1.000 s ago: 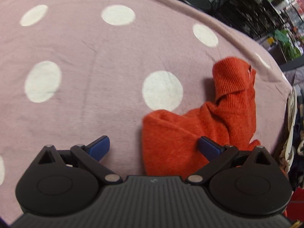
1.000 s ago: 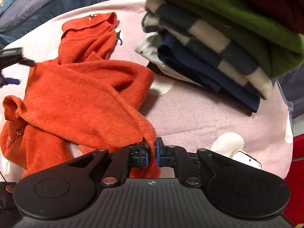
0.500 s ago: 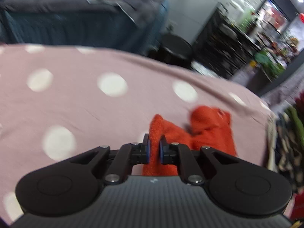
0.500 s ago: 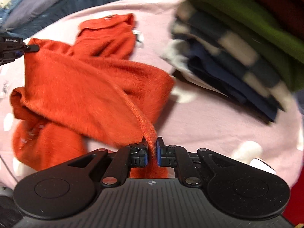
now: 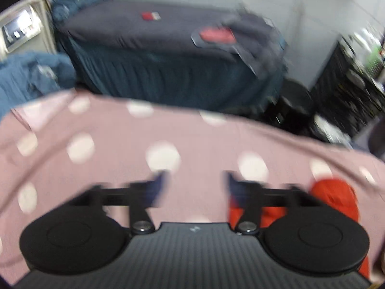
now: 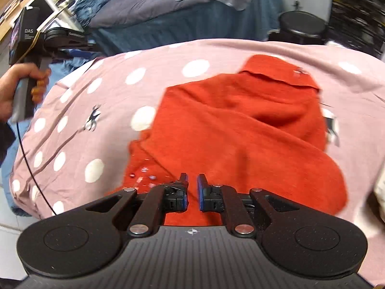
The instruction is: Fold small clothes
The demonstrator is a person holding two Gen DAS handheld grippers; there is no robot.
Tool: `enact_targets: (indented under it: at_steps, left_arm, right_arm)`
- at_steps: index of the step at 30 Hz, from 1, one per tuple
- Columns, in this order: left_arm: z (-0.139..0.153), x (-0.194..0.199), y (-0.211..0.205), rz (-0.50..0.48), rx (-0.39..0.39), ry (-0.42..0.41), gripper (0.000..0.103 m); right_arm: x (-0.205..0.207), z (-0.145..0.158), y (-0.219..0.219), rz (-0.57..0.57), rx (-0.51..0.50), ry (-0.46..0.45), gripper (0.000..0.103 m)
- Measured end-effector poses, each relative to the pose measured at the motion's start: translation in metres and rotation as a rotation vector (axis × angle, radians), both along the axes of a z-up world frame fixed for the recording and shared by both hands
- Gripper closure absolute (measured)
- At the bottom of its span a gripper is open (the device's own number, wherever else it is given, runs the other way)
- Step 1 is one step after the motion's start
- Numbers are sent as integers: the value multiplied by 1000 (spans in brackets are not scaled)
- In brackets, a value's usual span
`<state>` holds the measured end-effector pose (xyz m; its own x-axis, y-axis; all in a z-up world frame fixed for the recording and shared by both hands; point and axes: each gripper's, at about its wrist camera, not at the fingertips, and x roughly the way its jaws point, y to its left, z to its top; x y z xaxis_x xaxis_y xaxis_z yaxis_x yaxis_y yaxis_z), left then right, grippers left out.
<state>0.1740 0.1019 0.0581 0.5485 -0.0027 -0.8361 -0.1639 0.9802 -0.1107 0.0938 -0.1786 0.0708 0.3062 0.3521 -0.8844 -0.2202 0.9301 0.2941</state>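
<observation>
Orange garment lies bunched and half-folded on the dotted pink bed cover, toward its right side and near edge, with one flap turned over the middle and a collar-like edge at the far end. The right tongs hover just over its near edge, jaws parted by only a narrow gap and gripping nothing. The left tongs are spread wide and empty, over bare cover, with the garment off to their right; that view is blurred, so finer detail is lost. The likeliest trouble, as I judge it, is that the loose top flap slides or springs back unpinned, leaving a crooked, lumpy fold. A pinch taken from here could also catch both knit layers, or the cover beneath, and drag the whole bundle askew.
</observation>
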Motion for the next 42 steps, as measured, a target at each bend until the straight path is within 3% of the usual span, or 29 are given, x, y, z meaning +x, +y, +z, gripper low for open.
enact_targets:
  at_steps: [1,5,7,9,13,15,16,17,18,19,20,21,22,23,24,25,26,32,34,36,37,38,39,40,42]
  left_arm:
    - [-5,-10,-9,-29,-39,37,20]
    - [-36,-46,-58,-162,-263,231,15]
    - [-51,-55,-79,-186,-388,339,15]
    - [-61,-64,-98,-202,-502,393,15]
    - [-67,-72,-129,-287,-574,437,6]
    - [-65,-75,-144,-341,-549,452,7]
    - [-63,-79,-150,-371,-525,446,17]
    - [-61,-82,-154,-399,-501,433,40]
    - [-60,-82,-157,-418,-480,431,56]
    - [-63,-85,-159,-426,-464,447,81]
    - [-65,-84,-158,-415,-455,464,88]
    - [-69,-84,-155,-388,-439,466,88]
    - [-69,-84,-151,-361,-410,454,86]
    - [-67,-84,-146,-340,-375,433,71]
    - [-65,-85,-142,-325,-351,418,56]
    - [-63,-85,-141,-320,-336,409,21]
    - [-60,-86,-139,-318,-329,399,3]
    - [-63,-83,-165,-311,-369,417,2]
    - [-70,-81,-189,-342,-357,414,2]
    - [-77,-79,-216,-402,-296,412,2]
    - [-81,-79,-229,-432,-246,396,10]
    - [-85,-80,-239,-458,-189,383,36]
    - [-91,-81,-245,-482,-149,386,54]
    - [-97,-80,-247,-493,-134,406,85]
    - [-101,-82,-236,-467,-162,420,90]
  right_arm:
    - [2,-1,5,1,3,4,89]
    - [3,0,22,58,7,-16,89]
    - [0,0,30,93,-13,-38,89]
    - [-5,2,39,133,-31,-63,89]
    - [-23,3,56,234,-79,-110,91]
    - [-37,4,60,283,-92,-135,91]
    - [-42,5,63,295,-90,-148,91]
    - [-47,5,64,308,-89,-153,92]
    - [-50,5,66,323,-90,-155,92]
    - [-53,6,65,329,-85,-157,90]
    - [-55,7,63,330,-77,-158,81]
    - [-57,9,60,329,-61,-160,73]
    - [-58,10,54,322,-44,-160,51]
    - [-60,11,47,302,-38,-159,33]
    - [-61,11,36,267,-46,-161,31]
    - [-63,10,24,220,-69,-170,30]
    - [-65,8,9,162,-95,-175,25]
    - [-74,-8,-105,-239,-180,-78,23]
    - [-79,-11,-127,-308,-211,-55,24]
    - [-85,-10,-134,-322,-218,-69,24]
    - [-86,-10,-134,-309,-216,-76,24]
    - [-85,-11,-132,-291,-217,-77,26]
    - [-84,-13,-130,-280,-221,-75,26]
    - [-84,-17,-128,-277,-225,-67,26]
    - [-76,-28,-124,-264,-232,-29,26]
